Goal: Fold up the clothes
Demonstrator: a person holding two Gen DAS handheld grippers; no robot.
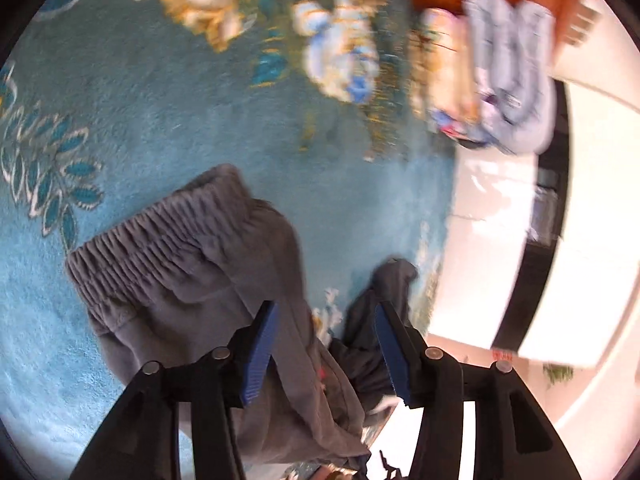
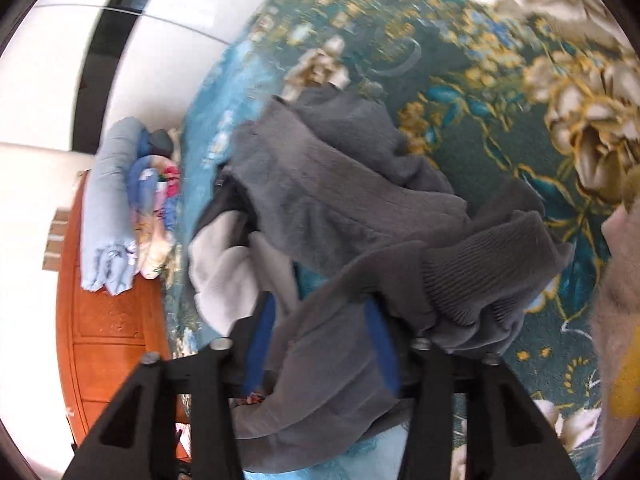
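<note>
Clothes lie on a teal floral carpet (image 1: 168, 128), and from where I stand the job looks partly done. Off at the carpet's edge, against an orange-brown wooden cabinet (image 2: 108, 320), sits a stack of folded clothes (image 2: 116, 208) — a pale blue piece outermost, patterned ones tucked behind it. That pile reads as finished work, though it is too blurred to count.

The garment in hand now is a pair of grey sweatpants (image 1: 192, 264), nearer than the pile and nowhere near tidy. The left wrist view shows its gathered elastic waistband (image 1: 152, 240) lying on the carpet with the body of the cloth running back between the fingers. The right wrist view shows the other end heaped in loose folds, a ribbed cuff (image 2: 492, 264) draped over the right-hand finger and a light lining (image 2: 224, 256) turned out on the left.

Both grippers stand about half open. The left gripper (image 1: 324, 344) has grey cloth passing through the gap, yet its blue pads (image 1: 260, 356) do not seem to press on it. The right gripper (image 2: 320, 344) is the same — fabric slumped between and over the fingers, not pinched.

My guess: the sweatpants are laid down but bunched, so smoothing, folding and adding them to the pile are all left.
</note>
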